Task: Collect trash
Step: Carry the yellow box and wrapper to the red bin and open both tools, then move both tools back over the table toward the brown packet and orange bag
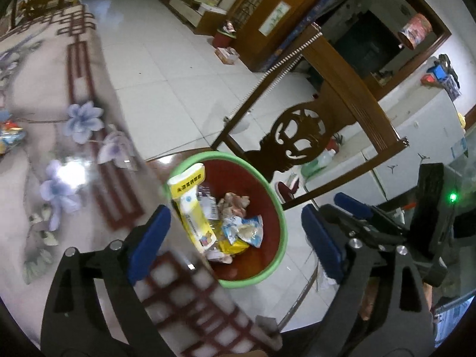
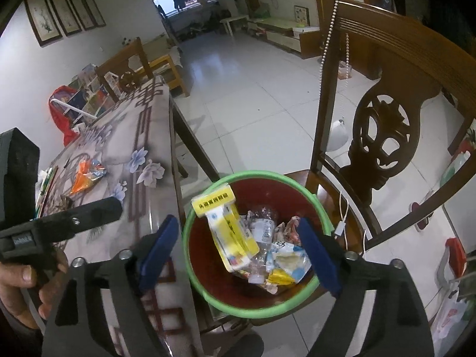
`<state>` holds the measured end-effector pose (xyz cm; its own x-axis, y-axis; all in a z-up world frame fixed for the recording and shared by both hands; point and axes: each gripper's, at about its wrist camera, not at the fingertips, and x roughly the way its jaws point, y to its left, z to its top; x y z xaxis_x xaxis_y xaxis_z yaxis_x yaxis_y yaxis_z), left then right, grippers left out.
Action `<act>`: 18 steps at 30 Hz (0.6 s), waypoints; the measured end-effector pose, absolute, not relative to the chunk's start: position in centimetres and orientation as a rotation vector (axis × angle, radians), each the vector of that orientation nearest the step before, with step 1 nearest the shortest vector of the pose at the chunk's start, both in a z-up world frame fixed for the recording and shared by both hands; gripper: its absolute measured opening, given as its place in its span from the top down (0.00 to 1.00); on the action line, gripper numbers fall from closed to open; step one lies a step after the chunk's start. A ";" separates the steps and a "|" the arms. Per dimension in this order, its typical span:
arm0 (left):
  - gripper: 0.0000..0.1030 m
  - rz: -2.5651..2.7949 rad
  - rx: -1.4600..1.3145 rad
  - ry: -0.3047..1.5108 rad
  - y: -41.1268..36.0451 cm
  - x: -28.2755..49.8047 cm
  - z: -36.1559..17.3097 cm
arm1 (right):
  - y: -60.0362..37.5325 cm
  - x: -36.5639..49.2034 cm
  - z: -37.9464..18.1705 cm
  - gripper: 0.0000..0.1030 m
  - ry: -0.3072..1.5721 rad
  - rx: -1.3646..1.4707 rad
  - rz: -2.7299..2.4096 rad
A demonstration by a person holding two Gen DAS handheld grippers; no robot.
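Trash is gathered in one red bin with a green rim [image 2: 190,220], which is seen on a wooden chair seat just beside the table edge. Inside it, one yellow and white box [image 2: 229,235] is propped upright against the near wall, one clear plastic bottle [image 2: 263,229] lies beside it, and one blue and white wrapper [image 2: 287,257] and one small yellow packet [image 2: 279,276] are counted among crumpled scraps that cannot be told apart. The right gripper [image 2: 238,258] is held above the bin with its two blue pads spread wide, nothing being pressed between them. The left gripper [image 1: 235,244] is likewise held over the bin, its jaws standing wide apart and empty. One hand [image 2: 20,285] is seen on the left gripper's handle. One carved wooden chair back [image 2: 383,148] rises behind the bin. On the flower-patterned table [image 2: 142,136], one orange and clear wrapper [image 2: 86,175] is left lying well apart from the bin. Four framed pictures [image 2: 64,16] are hung on the far wall.
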<state>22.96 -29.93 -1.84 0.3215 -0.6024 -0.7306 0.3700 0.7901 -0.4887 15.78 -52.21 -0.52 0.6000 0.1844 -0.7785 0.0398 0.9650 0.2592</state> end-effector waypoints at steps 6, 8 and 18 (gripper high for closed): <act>0.06 -0.562 -0.259 1.033 -26.1 22.2 -0.8 | -50.6 16.0 -0.4 0.09 0.921 0.265 0.119; 0.05 -0.521 -0.270 1.024 -24.0 21.7 -0.5 | -49.5 16.0 -0.1 0.08 0.920 0.253 0.136; 0.05 -0.332 -0.338 0.997 -12.8 18.6 0.1 | -41.5 16.7 2.2 0.07 0.879 0.151 0.255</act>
